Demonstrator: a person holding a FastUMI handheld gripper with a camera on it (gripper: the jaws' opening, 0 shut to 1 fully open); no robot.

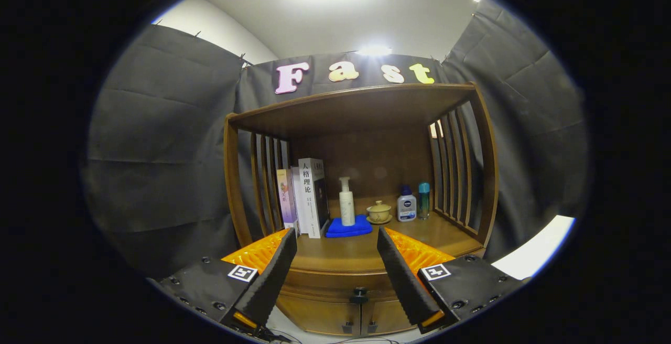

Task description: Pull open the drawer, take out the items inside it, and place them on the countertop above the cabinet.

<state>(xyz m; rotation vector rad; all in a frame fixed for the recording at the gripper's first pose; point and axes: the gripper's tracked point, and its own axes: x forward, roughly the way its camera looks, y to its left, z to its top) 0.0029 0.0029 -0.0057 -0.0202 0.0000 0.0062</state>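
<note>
The gripper [335, 260] is spread wide and holds nothing, its fingers apart ahead of the wooden cabinet [356, 276]; the drawer [335, 280], closed, sits between them with its dark knob [359, 296] below the countertop [356, 252]; beyond stand books [309, 200], a pump bottle [346, 202] on a blue cloth [348, 227].

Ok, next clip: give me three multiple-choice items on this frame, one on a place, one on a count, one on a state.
1. The white pump bottle stands on:
A. the blue cloth
B. the books
C. the lidded cup

2. Books upright on the countertop:
A. one
B. three
C. six

3. The gripper is:
A. shut on the drawer knob
B. open, holding nothing
C. shut on a bottle

Answers: 1 A, the bottle's base sits on the cloth. 2 B, three spines show. 3 B, the fingers stand apart with the knob ahead between them.
</note>
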